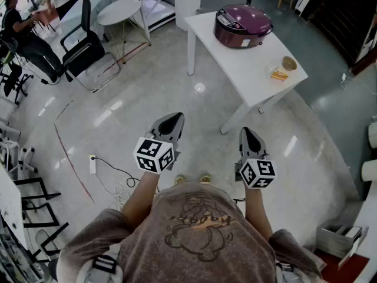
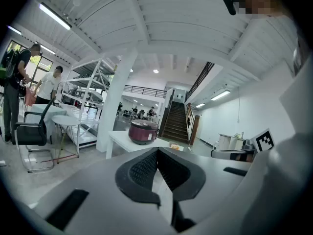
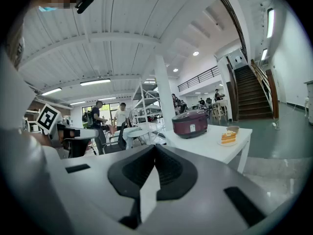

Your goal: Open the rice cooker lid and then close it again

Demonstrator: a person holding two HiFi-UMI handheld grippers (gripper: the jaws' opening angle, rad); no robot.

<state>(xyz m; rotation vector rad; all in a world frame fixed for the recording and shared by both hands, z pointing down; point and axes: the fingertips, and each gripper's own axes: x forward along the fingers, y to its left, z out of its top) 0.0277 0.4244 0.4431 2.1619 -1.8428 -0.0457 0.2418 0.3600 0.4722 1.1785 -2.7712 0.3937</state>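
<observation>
A maroon rice cooker (image 1: 242, 26) with its lid down stands on the far end of a white table (image 1: 247, 69). It also shows in the distance as the rice cooker (image 2: 143, 132) in the left gripper view and the rice cooker (image 3: 190, 123) in the right gripper view. My left gripper (image 1: 172, 121) and right gripper (image 1: 248, 135) are held side by side in front of my chest, well short of the table. Both are shut with nothing between the jaws; the tips of the left gripper (image 2: 157, 151) and right gripper (image 3: 155, 147) meet.
A plate with a slice of cake (image 1: 278, 73) and a small bowl (image 1: 289, 63) sit near the table's front corner. A black office chair (image 1: 88, 46) and a round side table (image 1: 119, 12) stand at the left. A power strip with cable (image 1: 92, 163) lies on the floor. People stand at the far left.
</observation>
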